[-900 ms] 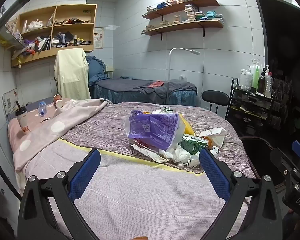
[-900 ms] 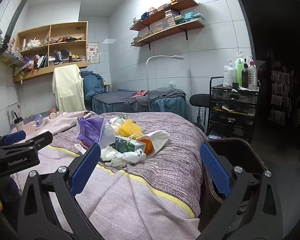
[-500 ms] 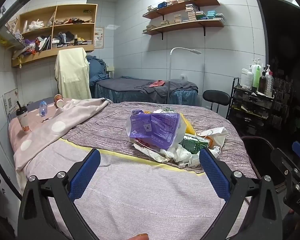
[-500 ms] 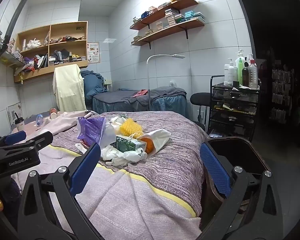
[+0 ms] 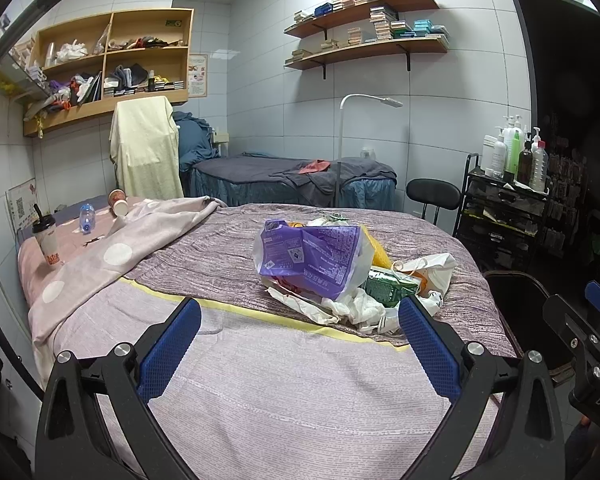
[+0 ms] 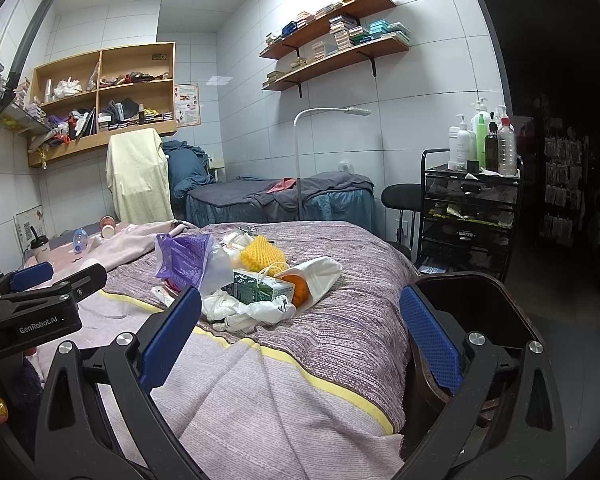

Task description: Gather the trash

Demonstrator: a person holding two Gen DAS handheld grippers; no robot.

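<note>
Hovering over the bed [image 5: 284, 392], I had both grippers spread as wide as they go and nothing sat between the pads of either one. The left gripper [image 5: 300, 332] tipped a little downward, its blue pads framing bare pale cover; the trash pile [image 5: 340, 276] lay just beyond the fingertips, ahead and toward the right finger. That finger's tip overlapped the pile's near edge in the left view, though I couldn't tell whether it touched. On top of the heap sat a purple bag [image 5: 312, 256], crumpled white plastic [image 5: 356, 306] spilled toward me, a green carton [image 5: 388, 286] lay to the right of it, and a white bag [image 5: 436, 268] sat farthest right.

The right gripper [image 6: 300, 330] was empty too. From its camera the pile sat ahead of the left finger, clear of the pads: purple bag [image 6: 186, 260], a yellow net [image 6: 262, 256] behind, the green carton [image 6: 260, 286], and an orange [image 6: 300, 290] peeking out of the white bag [image 6: 320, 276]. The right finger hung off the bed's side, in front of a dark bin [image 6: 472, 308] standing beside the mattress. The left gripper [image 6: 36, 304] showed at the left edge of that view, level with my left finger. A cup [image 5: 46, 240] and a bottle [image 5: 86, 218] rested far off beyond the left finger, on the pink blanket [image 5: 112, 256].
</note>
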